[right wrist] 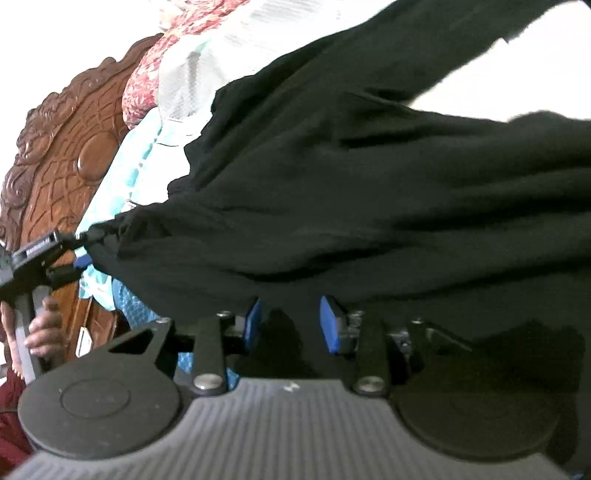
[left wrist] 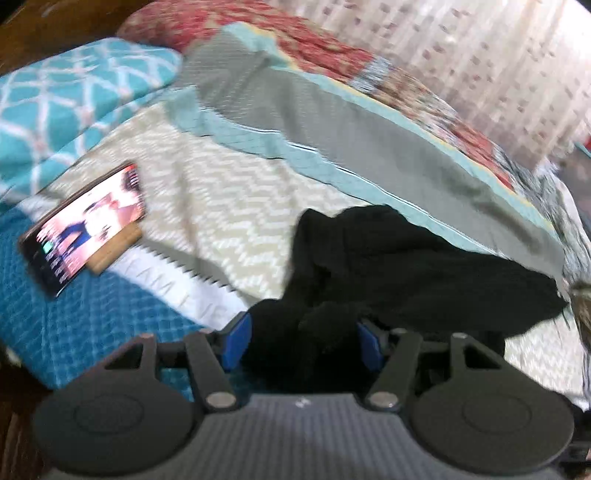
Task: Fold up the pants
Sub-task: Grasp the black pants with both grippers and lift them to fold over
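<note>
The black pants [left wrist: 406, 266] lie bunched on a chevron-patterned bedspread [left wrist: 229, 192] in the left wrist view. My left gripper [left wrist: 303, 341] has a thick wad of the cloth filling the gap between its blue pads [left wrist: 238, 339]. In the right wrist view the pants [right wrist: 369, 184] hang spread and taut across the frame. My right gripper [right wrist: 291, 325] is shut on their lower edge. At the far left of that view the left gripper [right wrist: 83, 254] pinches a corner of the pants, which is pulled to a point.
A phone with a lit screen [left wrist: 85, 225] leans on a wooden stand at the left of the bed. A teal patterned pillow [left wrist: 74, 85], a folded grey and teal blanket [left wrist: 332, 122] and a red floral quilt [left wrist: 258, 26] lie behind. A carved wooden headboard [right wrist: 62, 147] stands beside a person's hand [right wrist: 44, 325].
</note>
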A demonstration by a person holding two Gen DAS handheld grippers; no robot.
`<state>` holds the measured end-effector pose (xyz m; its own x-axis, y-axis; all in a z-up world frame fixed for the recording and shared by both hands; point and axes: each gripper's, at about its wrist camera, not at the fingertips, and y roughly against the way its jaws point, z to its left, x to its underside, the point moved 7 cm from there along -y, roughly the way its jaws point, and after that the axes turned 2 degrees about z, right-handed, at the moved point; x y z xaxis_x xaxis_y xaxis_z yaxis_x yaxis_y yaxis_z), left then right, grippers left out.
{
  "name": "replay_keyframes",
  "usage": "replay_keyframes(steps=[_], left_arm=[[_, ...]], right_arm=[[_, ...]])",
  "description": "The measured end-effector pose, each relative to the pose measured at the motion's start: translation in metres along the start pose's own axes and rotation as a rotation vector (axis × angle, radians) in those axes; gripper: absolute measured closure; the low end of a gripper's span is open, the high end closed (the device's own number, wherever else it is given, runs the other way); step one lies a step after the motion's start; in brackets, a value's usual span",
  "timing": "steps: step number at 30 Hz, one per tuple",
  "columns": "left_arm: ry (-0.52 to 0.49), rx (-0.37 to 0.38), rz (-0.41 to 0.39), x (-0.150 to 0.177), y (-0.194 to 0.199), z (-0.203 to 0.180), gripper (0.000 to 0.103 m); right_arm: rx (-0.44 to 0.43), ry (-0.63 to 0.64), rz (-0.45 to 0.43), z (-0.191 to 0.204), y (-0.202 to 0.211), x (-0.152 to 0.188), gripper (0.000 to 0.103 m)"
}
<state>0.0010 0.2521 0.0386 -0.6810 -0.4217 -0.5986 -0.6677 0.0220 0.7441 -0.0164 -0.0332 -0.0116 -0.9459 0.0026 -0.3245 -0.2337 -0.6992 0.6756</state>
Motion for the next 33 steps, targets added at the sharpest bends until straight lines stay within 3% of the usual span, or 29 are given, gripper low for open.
replay_keyframes(steps=[2,7,10,12,14,16,18,21,24,29,30,31,32,33], left_arm=[[-0.032,-0.022,0.016,0.010,0.002,0.002,0.047],[0.055,-0.032,0.110,0.066,0.020,0.043,0.044],[0.113,-0.008,0.168,0.096,0.034,0.062,0.044],[0.101,0.028,0.161,0.101,0.044,0.059,0.043],[0.038,0.016,0.133,0.095,0.054,0.055,0.038],[-0.022,0.000,0.119,0.088,0.060,0.053,0.027],[-0.021,-0.043,0.089,0.076,0.065,0.060,0.028],[-0.034,-0.026,0.038,0.046,0.061,0.054,0.029],[-0.119,0.030,0.006,0.015,0.036,0.021,0.027],[-0.220,0.086,0.110,-0.011,-0.055,-0.019,0.026],[-0.224,0.095,0.144,-0.012,-0.074,-0.022,0.027],[-0.231,0.099,0.174,-0.010,-0.091,-0.025,0.038],[-0.244,0.101,0.200,-0.007,-0.103,-0.028,0.054],[-0.262,0.116,0.229,-0.001,-0.110,-0.029,0.078]], right_arm=[[0.008,0.016,0.010,-0.002,0.007,-0.001,0.065],[-0.043,0.160,0.024,0.034,0.003,-0.014,0.063],[-0.107,0.239,0.062,0.062,-0.022,-0.025,0.063],[-0.148,0.273,0.113,0.086,-0.051,-0.029,0.063],[-0.192,0.305,0.187,0.104,-0.076,-0.019,0.063],[-0.177,0.370,0.346,0.112,-0.107,0.012,0.066],[-0.145,0.493,0.369,0.120,-0.112,0.035,0.067],[-0.179,0.514,0.321,0.128,-0.099,0.033,0.067],[-0.159,0.455,0.236,0.117,-0.084,0.018,0.067],[-0.124,0.321,0.154,0.092,-0.064,0.001,0.067],[-0.109,0.297,0.139,0.085,-0.059,0.000,0.067],[-0.096,0.274,0.128,0.080,-0.057,-0.002,0.067],[-0.083,0.256,0.120,0.075,-0.053,0.002,0.066],[-0.069,0.242,0.115,0.070,-0.050,0.003,0.067]])
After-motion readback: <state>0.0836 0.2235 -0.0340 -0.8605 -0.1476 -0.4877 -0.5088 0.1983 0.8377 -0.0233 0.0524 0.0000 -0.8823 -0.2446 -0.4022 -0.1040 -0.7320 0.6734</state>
